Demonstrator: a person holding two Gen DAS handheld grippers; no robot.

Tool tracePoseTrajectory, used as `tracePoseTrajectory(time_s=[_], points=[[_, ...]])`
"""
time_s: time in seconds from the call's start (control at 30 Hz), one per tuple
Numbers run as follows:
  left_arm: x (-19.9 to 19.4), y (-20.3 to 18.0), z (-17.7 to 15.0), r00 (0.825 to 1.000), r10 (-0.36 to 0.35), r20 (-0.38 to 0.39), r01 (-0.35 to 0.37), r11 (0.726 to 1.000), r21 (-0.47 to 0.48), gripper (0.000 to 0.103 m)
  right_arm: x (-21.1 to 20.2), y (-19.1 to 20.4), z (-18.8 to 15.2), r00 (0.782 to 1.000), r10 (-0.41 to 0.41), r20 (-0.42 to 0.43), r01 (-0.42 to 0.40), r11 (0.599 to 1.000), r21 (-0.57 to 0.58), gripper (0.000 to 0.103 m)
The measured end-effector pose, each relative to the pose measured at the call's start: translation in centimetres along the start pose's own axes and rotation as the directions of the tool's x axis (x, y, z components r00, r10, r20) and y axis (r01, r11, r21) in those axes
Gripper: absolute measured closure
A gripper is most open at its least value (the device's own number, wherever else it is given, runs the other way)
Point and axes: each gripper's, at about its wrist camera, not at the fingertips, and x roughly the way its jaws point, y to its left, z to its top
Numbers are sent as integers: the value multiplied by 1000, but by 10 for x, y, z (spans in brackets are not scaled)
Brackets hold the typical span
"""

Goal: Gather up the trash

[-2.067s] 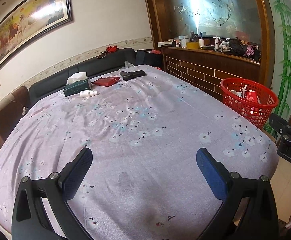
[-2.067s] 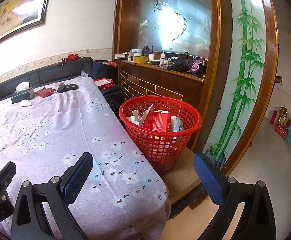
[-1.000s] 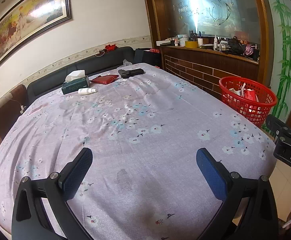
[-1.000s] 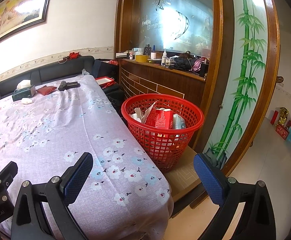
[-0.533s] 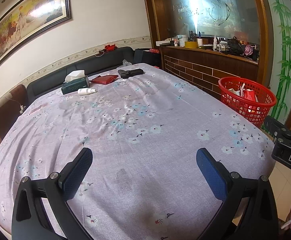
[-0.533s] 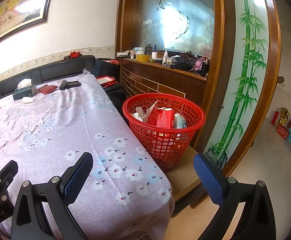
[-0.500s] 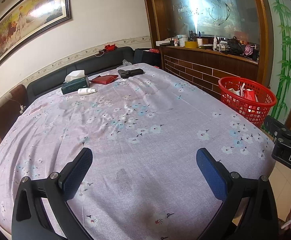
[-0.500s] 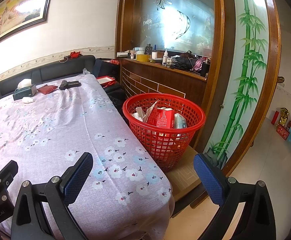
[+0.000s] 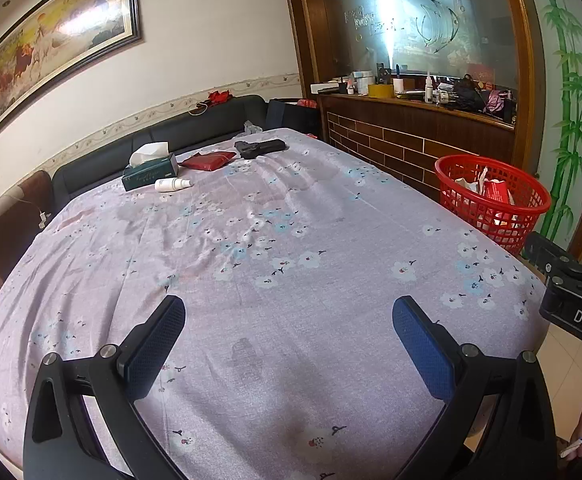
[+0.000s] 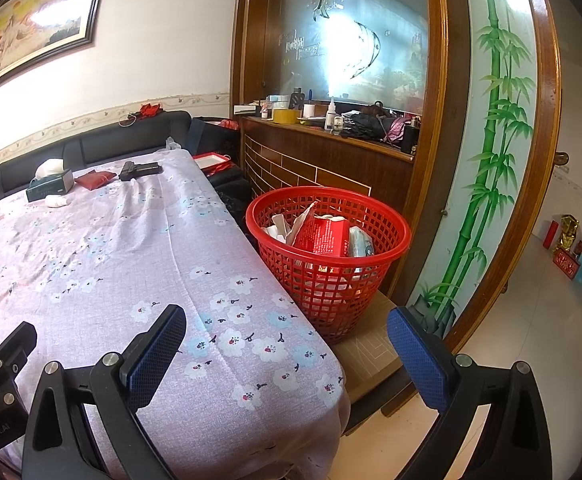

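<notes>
A bed (image 9: 275, 240) with a pale lilac, flower-printed cover fills the near and middle room. Along its far edge runs a dark padded headboard (image 9: 179, 136) against a cream wall with a patterned border strip. A framed painting (image 9: 55, 36) hangs at far left. On the right stands a brown wooden partition with a cluttered ledge (image 10: 331, 132), frosted etched glass (image 10: 355, 40) and a bamboo-painted panel (image 10: 491, 120). Pale floor tiles (image 10: 531, 340) gleam at right.

Left hand-held gripper (image 9: 289, 340) and right hand-held gripper (image 10: 287, 340) — black angular arms, silver screws, blue textured pads (image 9: 419, 346); white lettering on housing.
</notes>
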Motion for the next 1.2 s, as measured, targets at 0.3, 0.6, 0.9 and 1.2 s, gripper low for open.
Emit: tracePoseTrajectory(time_s=[0.3,0.6,0.9,1.2], points=[[0,0,0,1000,0,0,0,1000,0,0,0,1,0,1000,2,-1,-2,1000,1,1],[0,0,0,1000,-1,-1,1,1000,-2,0,1,3,0,1000,5,-2,-5,1000,1,1],[1,1,0,1000,-3,-1,3,1000,-2,0,1,3,0,1000,5,-2,-5,1000,1,1],[0,0,2,1000,-19,-9,19,1000,-8,0,2,6,-1,1000,10,-2,-10,1000,1,1]])
